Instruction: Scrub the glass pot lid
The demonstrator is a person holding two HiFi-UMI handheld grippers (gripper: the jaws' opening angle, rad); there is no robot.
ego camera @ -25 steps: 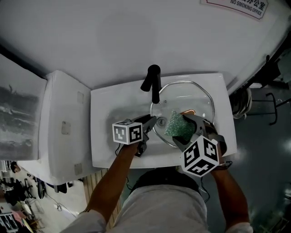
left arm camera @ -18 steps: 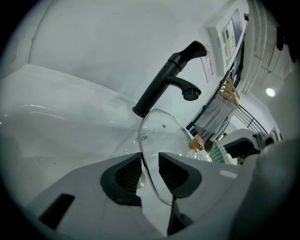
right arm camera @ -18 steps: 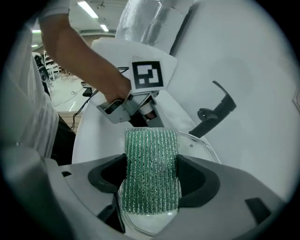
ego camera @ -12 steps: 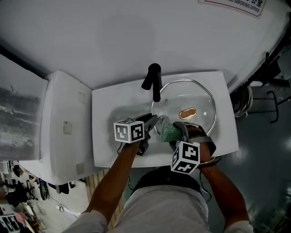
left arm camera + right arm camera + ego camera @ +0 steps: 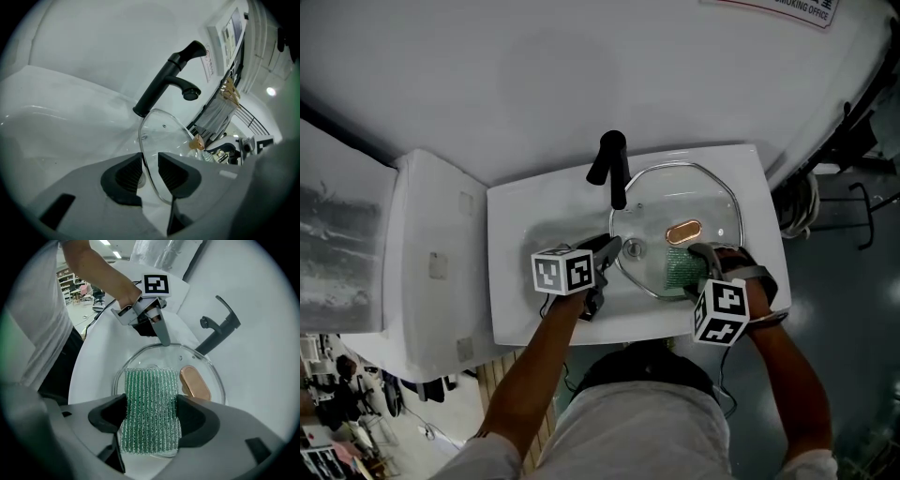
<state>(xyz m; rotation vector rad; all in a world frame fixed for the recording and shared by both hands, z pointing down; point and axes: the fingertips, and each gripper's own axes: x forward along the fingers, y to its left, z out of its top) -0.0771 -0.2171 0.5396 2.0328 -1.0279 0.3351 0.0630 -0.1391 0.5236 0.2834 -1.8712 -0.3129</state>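
The glass pot lid (image 5: pixel 705 202) with a copper knob (image 5: pixel 682 232) lies tilted over the white sink (image 5: pixel 514 281). My left gripper (image 5: pixel 614 251) is at the lid's left rim. In the left gripper view the rim (image 5: pixel 146 154) runs between the two pads, and the left gripper (image 5: pixel 149 171) is shut on it. My right gripper (image 5: pixel 694 270) is shut on a green knitted scrubber (image 5: pixel 679 267), which lies flat on the glass just in front of the knob. In the right gripper view the scrubber (image 5: pixel 151 404) fills the gap between the jaws of the right gripper (image 5: pixel 151 414), with the knob (image 5: pixel 195 383) beside it on the right.
A black faucet (image 5: pixel 614 169) stands at the sink's back rim, its spout over the lid's far-left edge. A white cabinet top (image 5: pixel 431 262) adjoins the sink on the left. Cables (image 5: pixel 797 211) hang off the right side. The person's body is close to the sink's front edge.
The right gripper has come down and moved right with the scrubber, from near the lid's left rim to the glass in front of the knob. The left gripper has stayed put.
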